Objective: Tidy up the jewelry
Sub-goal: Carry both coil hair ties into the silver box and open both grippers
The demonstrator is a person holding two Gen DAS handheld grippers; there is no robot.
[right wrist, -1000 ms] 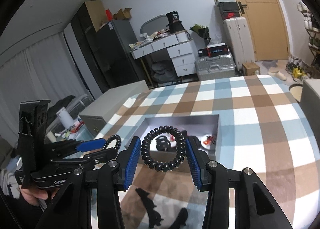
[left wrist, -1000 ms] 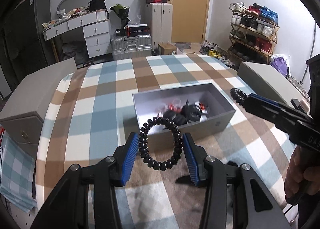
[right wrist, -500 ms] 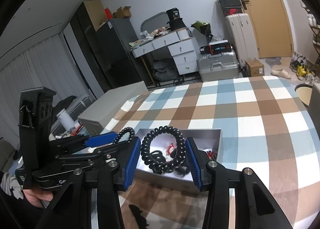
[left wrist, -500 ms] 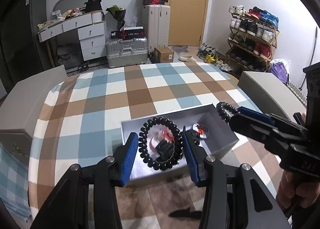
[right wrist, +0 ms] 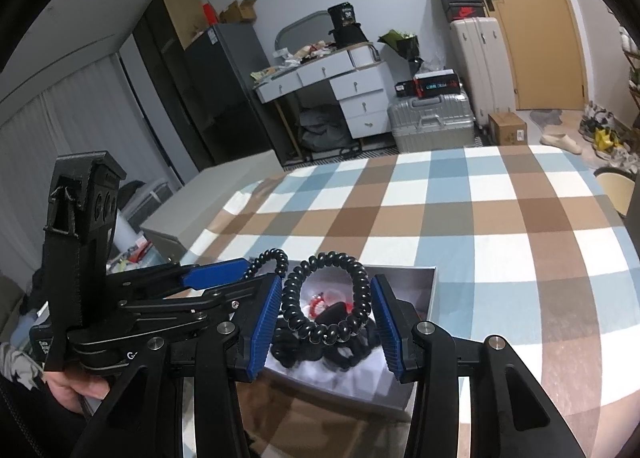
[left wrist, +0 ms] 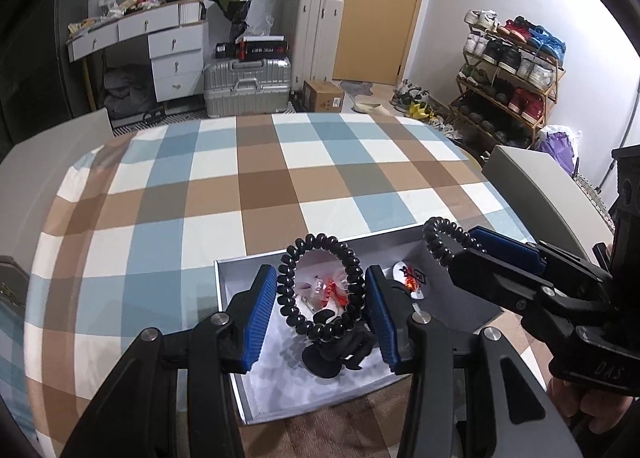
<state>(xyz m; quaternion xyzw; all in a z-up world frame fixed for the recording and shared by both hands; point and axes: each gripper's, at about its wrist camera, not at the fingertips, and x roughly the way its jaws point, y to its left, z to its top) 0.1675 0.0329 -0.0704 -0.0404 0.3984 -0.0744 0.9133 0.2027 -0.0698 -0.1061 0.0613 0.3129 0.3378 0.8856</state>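
Black bead bracelet (left wrist: 322,290) pinched upright between blue pads (left wrist: 259,316) of left gripper (left wrist: 322,312), above open grey box (left wrist: 460,310) at 6 o'clock on checked tablecloth (left wrist: 256,197); black coil bracelet (right wrist: 326,298) likewise clamped in right gripper (right wrist: 326,324), over same box (right wrist: 424,298). Red trinkets (left wrist: 332,292) and dark pieces inside; right gripper (left wrist: 452,248) at 3 o'clock in left view

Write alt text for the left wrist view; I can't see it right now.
The left gripper holds a black spiral hair tie above an open grey box of small accessories on a checked tablecloth. The right gripper enters from the right, holding another black coil.
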